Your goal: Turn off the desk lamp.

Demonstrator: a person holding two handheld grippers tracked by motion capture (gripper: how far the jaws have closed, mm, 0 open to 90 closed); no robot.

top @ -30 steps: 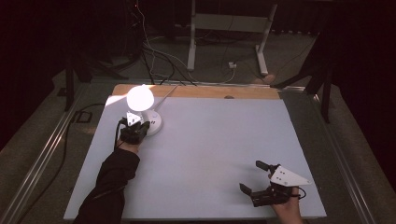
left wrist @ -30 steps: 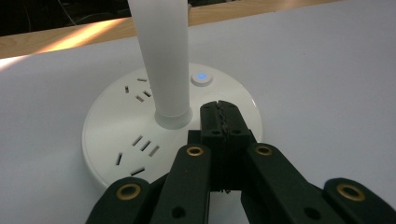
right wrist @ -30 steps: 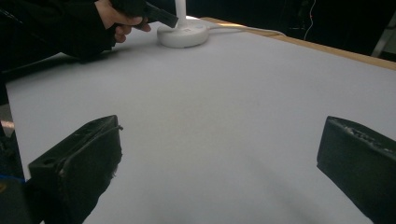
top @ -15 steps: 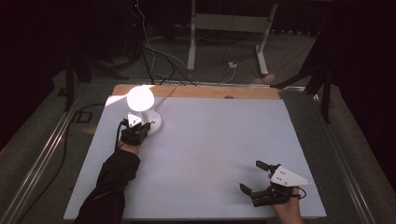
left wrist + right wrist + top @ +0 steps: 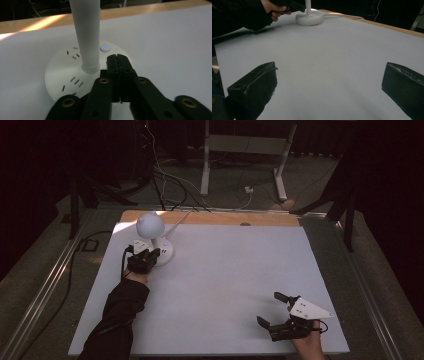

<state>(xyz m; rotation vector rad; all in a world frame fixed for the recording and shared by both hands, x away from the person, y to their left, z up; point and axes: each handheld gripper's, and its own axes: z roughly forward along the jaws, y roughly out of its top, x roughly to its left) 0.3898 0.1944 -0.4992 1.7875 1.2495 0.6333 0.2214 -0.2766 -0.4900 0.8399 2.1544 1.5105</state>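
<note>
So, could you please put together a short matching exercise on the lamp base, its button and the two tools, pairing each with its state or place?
Things:
1. left tool
2. right tool
3. power button
4. lamp base

States or places:
A. jaws wide apart over bare table
B. glowing blue
C. round and white, at the table's far left
D. jaws closed, tips just short of the button

Pairs: 1-D, 2-A, 3-B, 4-C
</note>
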